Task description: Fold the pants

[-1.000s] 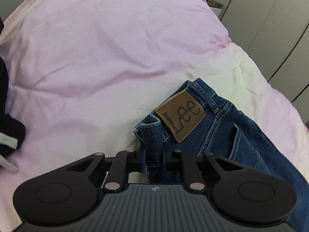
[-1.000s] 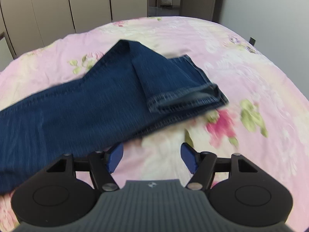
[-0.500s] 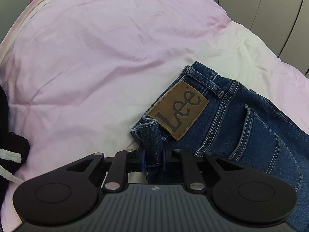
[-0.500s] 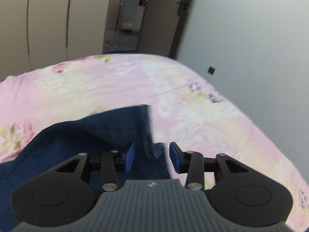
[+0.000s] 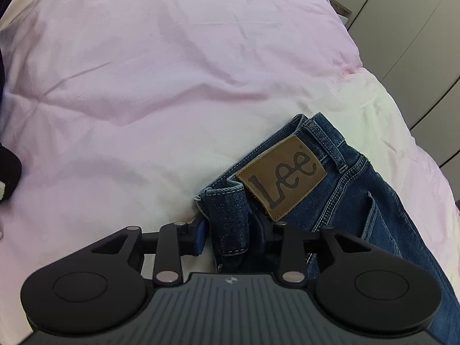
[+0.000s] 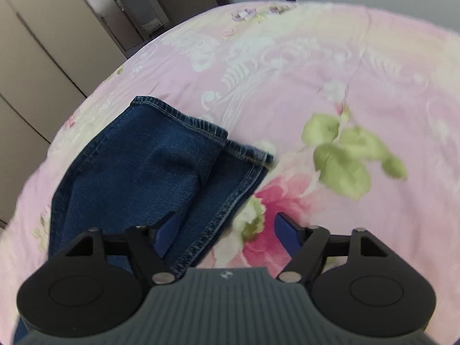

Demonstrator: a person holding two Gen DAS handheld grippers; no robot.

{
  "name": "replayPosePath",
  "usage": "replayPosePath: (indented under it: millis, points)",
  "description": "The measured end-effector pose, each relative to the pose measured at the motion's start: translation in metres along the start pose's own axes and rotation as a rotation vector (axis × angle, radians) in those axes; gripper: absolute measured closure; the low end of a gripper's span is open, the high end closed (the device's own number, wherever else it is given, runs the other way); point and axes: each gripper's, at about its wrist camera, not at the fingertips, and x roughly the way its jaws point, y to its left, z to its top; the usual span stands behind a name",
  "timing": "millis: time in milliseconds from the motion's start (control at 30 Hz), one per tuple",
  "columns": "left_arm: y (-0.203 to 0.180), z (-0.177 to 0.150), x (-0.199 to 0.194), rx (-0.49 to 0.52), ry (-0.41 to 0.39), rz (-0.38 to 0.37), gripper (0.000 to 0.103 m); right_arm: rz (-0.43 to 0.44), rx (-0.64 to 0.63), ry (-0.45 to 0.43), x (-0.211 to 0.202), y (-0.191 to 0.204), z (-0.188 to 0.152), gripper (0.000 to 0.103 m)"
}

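Smooth pink bedspread (image 5: 178, 66); stiff stitched denim jeans (image 5: 359, 210), leather patch (image 5: 283, 178).

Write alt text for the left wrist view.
The left gripper, its jaws opening, straddles a folded corner of the dark blue denim jeans at the waistband, beside the brown leather Lee patch. The jeans lie on a wrinkled pale pink bedsheet, with beige cupboard doors behind.
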Motion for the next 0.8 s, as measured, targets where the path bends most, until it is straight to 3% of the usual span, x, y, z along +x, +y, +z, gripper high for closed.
replayPosePath:
  millis: [100, 133, 200, 267, 300, 333, 433, 633, 800]
  points:
    - [-0.005, 0.0, 0.002, -0.006, -0.001, 0.016, 0.066, 0.037, 0.117, -0.045, 0.014, 0.0, -0.006, 0.027]
    - [-0.008, 0.0, 0.002, 0.002, -0.005, 0.026, 0.068, 0.04, 0.119, -0.05, 0.017, 0.005, -0.006, 0.034]
    - [-0.013, 0.0, 0.002, 0.007, -0.013, 0.048, 0.074, 0.062, 0.076, -0.046, 0.025, 0.02, -0.006, 0.055]
    - [-0.019, 0.0, -0.002, 0.025, -0.027, 0.077, 0.081, 0.031, 0.015, -0.045, 0.027, 0.037, -0.007, 0.073]
    - [-0.024, 0.0, -0.005, 0.052, -0.035, 0.094, 0.084, 0.005, -0.022, -0.06, 0.025, 0.044, -0.006, 0.099]
    - [-0.029, 0.0, -0.009, 0.082, -0.043, 0.109, 0.086, -0.026, -0.053, -0.08, 0.02, 0.051, -0.003, 0.103]
    - [-0.033, 0.011, -0.025, 0.094, -0.066, 0.114, 0.088, -0.079, -0.104, -0.15, -0.006, 0.064, 0.005, 0.103]
    - [-0.034, 0.034, -0.071, 0.121, -0.099, 0.043, 0.089, -0.105, -0.206, -0.26, -0.088, 0.095, 0.02, 0.103]
    - [-0.023, 0.044, -0.114, 0.147, -0.116, 0.003, 0.089, -0.118, -0.267, -0.283, -0.16, 0.106, 0.018, 0.103]
